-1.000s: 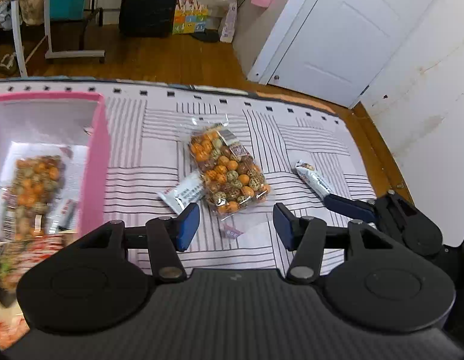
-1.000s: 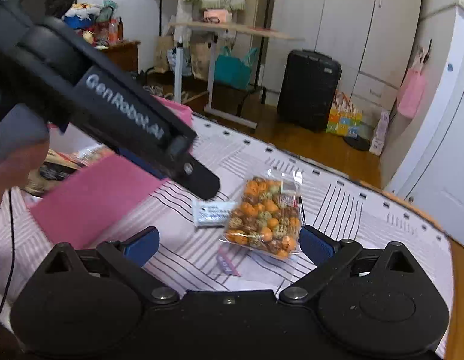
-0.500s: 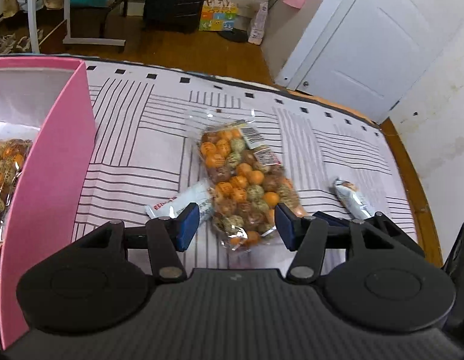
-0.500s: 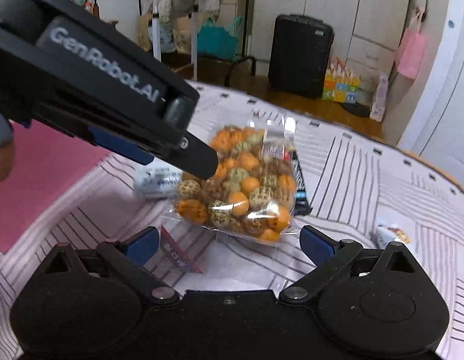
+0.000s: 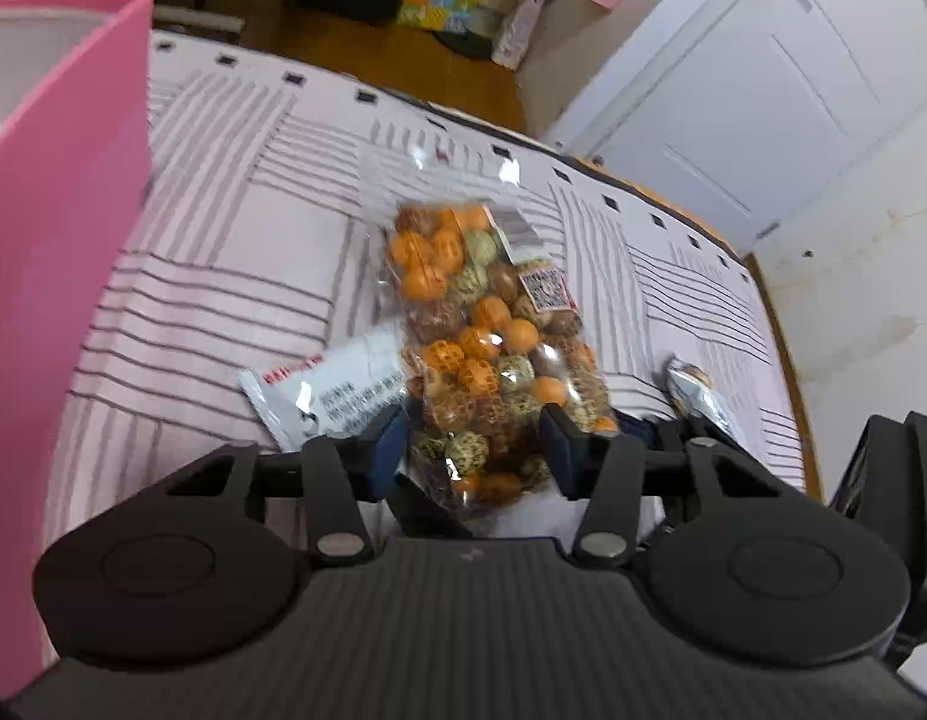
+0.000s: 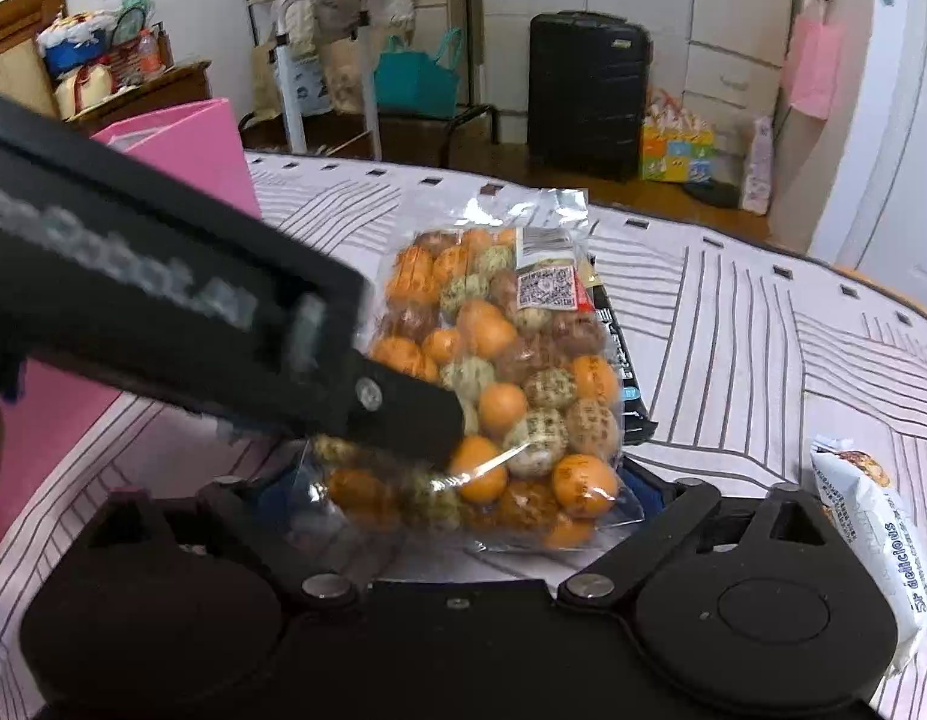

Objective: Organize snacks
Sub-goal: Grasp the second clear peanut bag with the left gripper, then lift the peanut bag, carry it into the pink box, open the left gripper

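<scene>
the clear bag of round snacks (image 5: 487, 354) lies on the striped cloth (image 5: 223, 276), near the middle, with a white wrapper (image 5: 337, 390) touching its left side and a dark packet (image 6: 619, 360) partly under its right edge. a second ago both grippers were higher and the bag looked small and far in front of them; now both have come down and the near end of the bag sits between the fingers of each. i judge this means that the pick-up of this bag is beginning, and the pink box (image 5: 55, 240) on the left is probably where it should go.

the left gripper (image 5: 475, 450) has its fingers half spread and they are closing. the bag end is between the blue pads (image 5: 385, 444), but i cannot tell if they already press on it. the right gripper (image 6: 457, 504) is spread wide around the bag, also beginning to close, and its pads are mostly hidden behind the plastic. a silver-white packet (image 6: 865, 516) lies apart on the right.
</scene>
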A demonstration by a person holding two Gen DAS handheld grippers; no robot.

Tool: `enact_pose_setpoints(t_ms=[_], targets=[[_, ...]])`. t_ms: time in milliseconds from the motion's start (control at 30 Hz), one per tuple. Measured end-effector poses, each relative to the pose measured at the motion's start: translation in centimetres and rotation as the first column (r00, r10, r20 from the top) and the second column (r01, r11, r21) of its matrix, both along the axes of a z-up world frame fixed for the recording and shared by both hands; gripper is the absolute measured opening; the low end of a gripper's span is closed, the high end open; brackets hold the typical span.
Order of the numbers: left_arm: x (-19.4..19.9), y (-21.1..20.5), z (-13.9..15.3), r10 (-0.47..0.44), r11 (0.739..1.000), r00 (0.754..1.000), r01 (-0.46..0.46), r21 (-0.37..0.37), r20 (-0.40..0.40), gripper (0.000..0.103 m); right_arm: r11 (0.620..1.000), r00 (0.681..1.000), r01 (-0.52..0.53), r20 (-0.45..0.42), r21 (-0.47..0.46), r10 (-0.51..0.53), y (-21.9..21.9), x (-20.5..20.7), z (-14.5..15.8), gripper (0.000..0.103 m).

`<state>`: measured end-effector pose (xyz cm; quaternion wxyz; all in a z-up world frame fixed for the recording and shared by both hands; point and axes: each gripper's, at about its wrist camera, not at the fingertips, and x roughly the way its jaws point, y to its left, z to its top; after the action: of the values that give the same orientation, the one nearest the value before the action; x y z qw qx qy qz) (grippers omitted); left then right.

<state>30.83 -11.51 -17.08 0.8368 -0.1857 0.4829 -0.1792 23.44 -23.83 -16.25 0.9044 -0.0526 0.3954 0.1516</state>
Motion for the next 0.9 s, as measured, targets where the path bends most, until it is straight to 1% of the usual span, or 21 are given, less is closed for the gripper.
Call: enact_pose_setpoints(t_ms=[100, 200, 300, 433, 600, 900], targets=[[-0.1, 0.0, -0.1, -0.015, 1.0, 1.0, 0.015, 0.001, 0.015, 0.045, 0.999, 0.999, 0.039, 0.032, -0.013, -0.039, 0.5, -1.0, 0.4, 0.098], [-0.3, -0.1, 0.2, -0.043, 0.999, 0.999, 0.043, -0.003, 0.009, 0.045, 0.997, 0.997, 0.07, 0.041, -0.019, -0.07, 0.8, -2.0, 0.6, 0.098], [-0.8, -0.2, 0.8, -0.074, 0.997, 0.997, 0.073, 0.007, 0.007, 0.045, 0.995, 0.994, 0.101, 0.031, -0.009, -0.1, 0.8, -2.4, 1.1, 0.097], [-2.0, -0.4, 1.9, -0.11, 0.993, 0.994, 0.11, 0.045, 0.009, 0.045, 0.989, 0.989, 0.148, 0.018, 0.002, -0.148, 1.2, -3.4, 2.1, 0.097], [-3.6, -0.4, 3.6, -0.149, 0.984, 0.989, 0.148, 0.096, 0.012, 0.045, 0.979, 0.98, 0.198, -0.009, 0.046, -0.198, 1.5, -5.0, 3.4, 0.097], [-7.2, 0.8, 6.2, -0.183, 0.978, 0.983, 0.18, 0.107, 0.023, 0.045, 0.971, 0.972, 0.235, -0.001, 0.051, -0.236, 2.7, -8.5, 5.4, 0.097]])
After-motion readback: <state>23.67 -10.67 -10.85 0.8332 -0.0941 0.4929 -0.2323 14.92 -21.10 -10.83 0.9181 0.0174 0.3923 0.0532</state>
